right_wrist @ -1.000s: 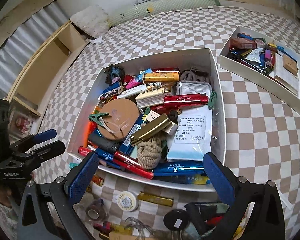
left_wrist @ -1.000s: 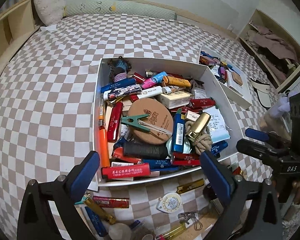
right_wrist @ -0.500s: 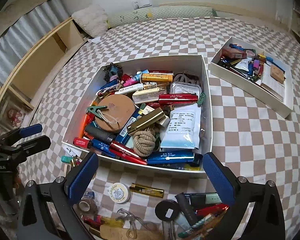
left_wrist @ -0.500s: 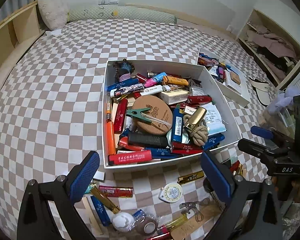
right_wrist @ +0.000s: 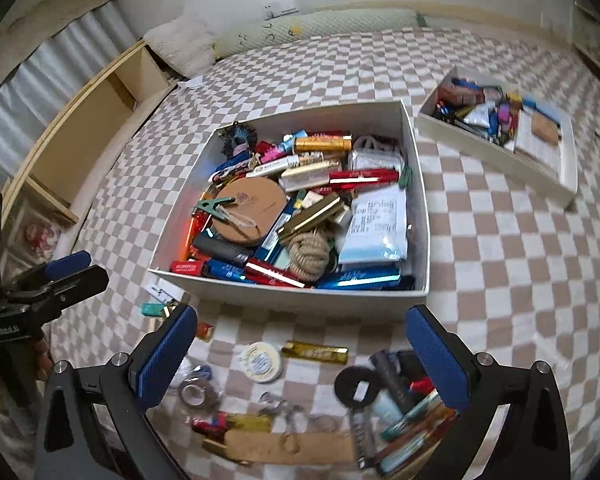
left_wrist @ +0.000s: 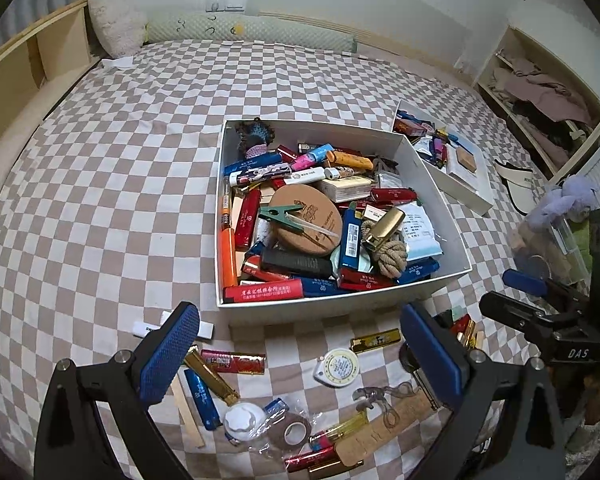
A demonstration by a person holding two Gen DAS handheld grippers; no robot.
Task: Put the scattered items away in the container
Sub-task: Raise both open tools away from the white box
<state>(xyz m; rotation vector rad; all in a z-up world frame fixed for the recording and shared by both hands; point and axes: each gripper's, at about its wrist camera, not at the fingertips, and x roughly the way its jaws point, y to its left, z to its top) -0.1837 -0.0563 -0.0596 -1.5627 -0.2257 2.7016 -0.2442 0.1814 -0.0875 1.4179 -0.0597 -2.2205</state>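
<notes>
place: home bedroom | evidence: checkered bedspread [left_wrist: 140, 168]; fluffy pillow [left_wrist: 116, 28] and bolster [left_wrist: 252, 34] at the wall; open shelf with clothes [left_wrist: 540, 96]; wooden bedside shelving [right_wrist: 84, 136]

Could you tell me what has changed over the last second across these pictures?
Both grippers, left and right, pulled back from the white box, bringing more loose items like the round tape measure into view. Both stayed open and empty; the box's contents look unmoved.

Left gripper [left_wrist: 300, 354] gapes empty above scattered items [left_wrist: 336, 368] before box [left_wrist: 340, 308].
</notes>
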